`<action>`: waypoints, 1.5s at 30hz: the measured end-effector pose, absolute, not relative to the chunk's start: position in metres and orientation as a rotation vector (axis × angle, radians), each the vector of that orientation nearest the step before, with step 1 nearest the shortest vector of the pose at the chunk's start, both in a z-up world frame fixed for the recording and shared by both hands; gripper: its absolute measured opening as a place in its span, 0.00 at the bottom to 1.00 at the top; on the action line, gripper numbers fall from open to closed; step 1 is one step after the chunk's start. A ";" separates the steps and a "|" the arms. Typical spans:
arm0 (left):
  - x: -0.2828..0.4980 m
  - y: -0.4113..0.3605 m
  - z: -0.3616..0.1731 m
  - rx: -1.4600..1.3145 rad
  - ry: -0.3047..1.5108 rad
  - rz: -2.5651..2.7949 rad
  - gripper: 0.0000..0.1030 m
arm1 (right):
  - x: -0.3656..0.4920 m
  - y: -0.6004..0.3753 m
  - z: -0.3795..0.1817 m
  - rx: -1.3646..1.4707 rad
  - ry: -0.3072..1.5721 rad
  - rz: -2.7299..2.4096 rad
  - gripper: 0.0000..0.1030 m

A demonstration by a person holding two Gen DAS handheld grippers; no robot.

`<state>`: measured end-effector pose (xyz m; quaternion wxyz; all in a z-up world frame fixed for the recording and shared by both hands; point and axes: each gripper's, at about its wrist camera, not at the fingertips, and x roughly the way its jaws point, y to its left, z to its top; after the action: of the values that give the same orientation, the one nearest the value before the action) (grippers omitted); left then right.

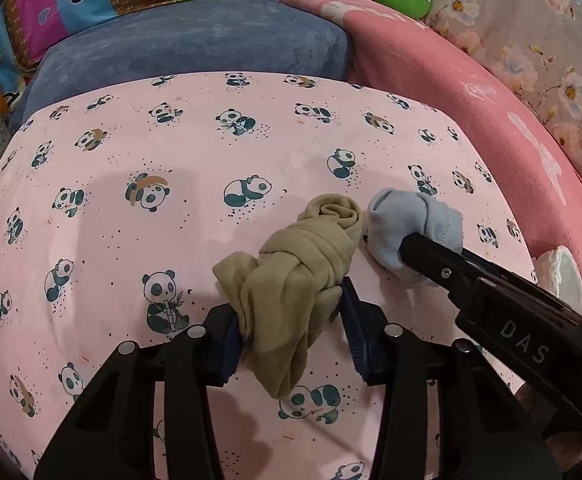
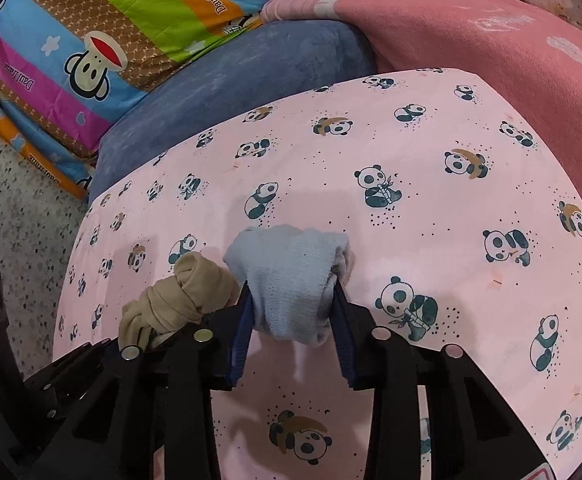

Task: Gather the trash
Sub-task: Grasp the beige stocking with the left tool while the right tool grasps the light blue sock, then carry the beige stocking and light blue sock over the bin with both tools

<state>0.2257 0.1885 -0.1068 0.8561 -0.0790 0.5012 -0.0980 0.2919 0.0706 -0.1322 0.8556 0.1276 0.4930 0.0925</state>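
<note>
1. Surface (image 1: 139, 240): pink sheet printed with pandas, covering the whole working area in both wrist views.
2. Tan knotted cloth (image 1: 291, 276): a twisted bundle lying on the surface, its near end between the pads of the left gripper (image 1: 291, 332).
3. Left gripper: jaws narrowed onto the tan knotted cloth, blue pads pressing its sides.
4. Light-blue cloth bundle (image 2: 291, 280): on the surface just beside the tan one, almost touching it.
5. Right gripper (image 2: 293, 316): jaws drawn in on the light-blue cloth bundle, pads against both flanks.
6. Background: blue cushion (image 1: 195, 40), pink blanket (image 1: 471, 92) and striped cartoon bedding (image 2: 103, 32) beyond the far edge of the surface.
</note>
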 end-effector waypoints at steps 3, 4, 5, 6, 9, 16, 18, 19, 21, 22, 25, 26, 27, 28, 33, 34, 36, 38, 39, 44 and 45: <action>0.216 0.185 -0.095 -0.166 1.037 -0.207 0.38 | 0.281 0.067 -0.124 0.275 1.016 0.195 0.30; 0.214 0.183 -0.091 -0.161 1.030 -0.202 0.38 | 0.277 0.065 -0.122 0.282 1.010 0.196 0.30; 0.210 0.180 -0.085 -0.154 1.019 -0.201 0.38 | 0.272 0.061 -0.118 0.292 1.002 0.198 0.30; 0.205 0.176 -0.079 -0.151 1.007 -0.202 0.38 | 0.265 0.057 -0.112 0.298 0.990 0.196 0.30; 0.193 0.164 -0.062 -0.143 0.981 -0.208 0.38 | 0.247 0.047 -0.096 0.308 0.960 0.191 0.30; 0.157 0.125 -0.017 -0.116 0.913 -0.241 0.38 | 0.198 0.010 -0.045 0.336 0.858 0.165 0.31; 0.147 0.113 -0.007 -0.104 0.896 -0.248 0.39 | 0.178 -0.003 -0.028 0.333 0.819 0.147 0.31; 0.141 0.107 -0.001 -0.099 0.888 -0.254 0.39 | 0.167 -0.010 -0.020 0.331 0.797 0.134 0.31; 0.131 0.096 0.007 -0.091 0.876 -0.271 0.39 | 0.152 -0.022 -0.007 0.338 0.771 0.121 0.31; 0.127 0.090 0.011 -0.086 0.871 -0.277 0.39 | 0.142 -0.030 0.000 0.347 0.754 0.115 0.31; 0.114 0.072 0.020 -0.063 0.855 -0.303 0.39 | 0.123 -0.051 0.012 0.360 0.723 0.096 0.31; 0.110 0.066 0.022 -0.054 0.849 -0.313 0.39 | 0.117 -0.058 0.015 0.365 0.713 0.089 0.31; 0.106 0.059 0.024 -0.043 0.843 -0.321 0.39 | 0.108 -0.067 0.019 0.373 0.701 0.079 0.31; 0.102 0.052 0.026 -0.031 0.838 -0.329 0.39 | 0.103 -0.074 0.022 0.378 0.694 0.073 0.31; 0.088 0.019 0.035 0.021 0.817 -0.377 0.39 | 0.076 -0.110 0.032 0.411 0.659 0.034 0.32; 0.085 0.013 0.036 0.032 0.813 -0.385 0.39 | 0.072 -0.115 0.033 0.416 0.654 0.031 0.32; 0.082 0.002 0.039 0.048 0.807 -0.399 0.39 | 0.062 -0.131 0.035 0.429 0.639 0.015 0.32; 0.078 -0.010 0.040 0.064 0.803 -0.414 0.39 | 0.055 -0.144 0.036 0.439 0.630 0.002 0.32; 0.077 -0.016 0.041 0.070 0.801 -0.421 0.39 | 0.052 -0.150 0.037 0.444 0.626 -0.004 0.32; 0.070 -0.046 0.044 0.112 0.792 -0.471 0.39 | 0.039 -0.179 0.036 0.470 0.610 -0.034 0.32; 0.069 -0.052 0.044 0.122 0.789 -0.479 0.39 | 0.035 -0.187 0.035 0.478 0.605 -0.043 0.32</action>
<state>0.0687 -0.0519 0.0439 0.8936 0.0587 0.3804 -0.2308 0.0351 -0.1872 0.0351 0.9264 0.2333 0.2950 -0.0210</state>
